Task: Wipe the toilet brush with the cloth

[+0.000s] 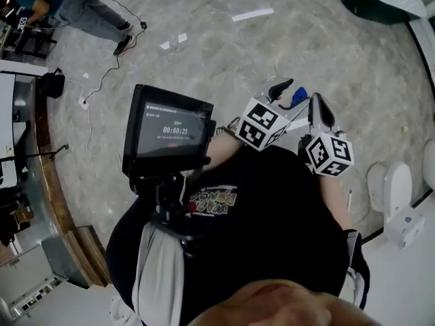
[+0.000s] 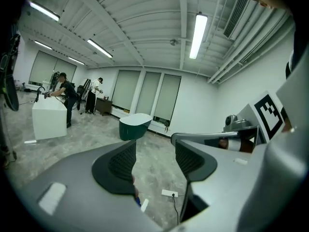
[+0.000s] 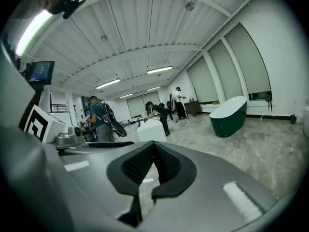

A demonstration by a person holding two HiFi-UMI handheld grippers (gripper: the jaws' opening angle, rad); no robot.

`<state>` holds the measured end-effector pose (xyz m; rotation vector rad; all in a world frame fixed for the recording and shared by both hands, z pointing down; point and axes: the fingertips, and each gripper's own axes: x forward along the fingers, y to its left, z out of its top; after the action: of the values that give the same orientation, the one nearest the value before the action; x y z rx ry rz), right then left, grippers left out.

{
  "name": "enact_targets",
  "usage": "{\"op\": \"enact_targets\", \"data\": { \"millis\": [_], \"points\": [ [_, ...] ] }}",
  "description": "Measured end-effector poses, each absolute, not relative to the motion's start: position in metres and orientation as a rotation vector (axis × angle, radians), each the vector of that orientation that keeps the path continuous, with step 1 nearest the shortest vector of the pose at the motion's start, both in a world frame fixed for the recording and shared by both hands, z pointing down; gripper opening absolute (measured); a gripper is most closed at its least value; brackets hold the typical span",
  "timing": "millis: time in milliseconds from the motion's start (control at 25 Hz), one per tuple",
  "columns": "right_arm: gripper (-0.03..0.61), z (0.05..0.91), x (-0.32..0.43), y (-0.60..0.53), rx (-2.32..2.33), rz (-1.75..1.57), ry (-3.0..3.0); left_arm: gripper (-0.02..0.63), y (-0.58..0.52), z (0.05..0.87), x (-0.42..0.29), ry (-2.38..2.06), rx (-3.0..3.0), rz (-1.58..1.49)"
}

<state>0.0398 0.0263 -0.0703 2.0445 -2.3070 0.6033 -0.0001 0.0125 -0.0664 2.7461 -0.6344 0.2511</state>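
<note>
Head view: on the person's head, aimed steeply down, close on the chest monitor (image 1: 170, 131), left gripper (image 1: 287, 94), right gripper (image 1: 318, 104) and floor (image 1: 204, 53). Left gripper view: rides on that gripper, looks near level along its jaws across the room to the tub (image 2: 134, 125). Right gripper view: same setup, near level. All three share the tub. Each gripper view catches the other's marker cube (image 2: 268, 112) at its edge.

The grey floor (image 1: 224, 66) carries a green bathtub (image 2: 134, 126), a white power strip (image 2: 169, 193) and a toilet (image 1: 390, 189).
</note>
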Motion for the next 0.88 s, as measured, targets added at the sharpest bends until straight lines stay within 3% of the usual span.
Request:
{"op": "enact_targets", "data": {
  "millis": [120,160,240,280,320,480,880],
  "points": [
    [0.044,-0.075,0.043,0.030,2.054,0.599,-2.342,0.283,0.012,-0.064,-0.003,-0.658,2.703,0.227],
    [0.087,-0.077,0.043,0.029,2.055,0.594,-2.365,0.263,0.008,-0.063,-0.005,-0.678,2.690,0.228],
    [0.109,-0.079,0.043,0.026,2.061,0.583,-2.376,0.183,0.001,-0.062,-0.009,-0.726,2.678,0.237],
    [0.091,-0.078,0.044,0.024,2.070,0.580,-2.356,0.167,-0.001,-0.063,-0.010,-0.747,2.682,0.238],
    [0.006,-0.076,0.047,0.022,2.082,0.580,-2.331,0.156,-0.003,-0.064,-0.011,-0.766,2.691,0.235],
    [0.002,-0.075,0.049,0.018,2.097,0.575,-2.314,0.058,-0.010,-0.067,-0.017,-0.851,2.712,0.237],
    [0.000,-0.071,0.044,0.014,2.089,0.588,-2.311,0.055,-0.014,-0.063,-0.027,-0.891,2.706,0.252]
  ]
}}
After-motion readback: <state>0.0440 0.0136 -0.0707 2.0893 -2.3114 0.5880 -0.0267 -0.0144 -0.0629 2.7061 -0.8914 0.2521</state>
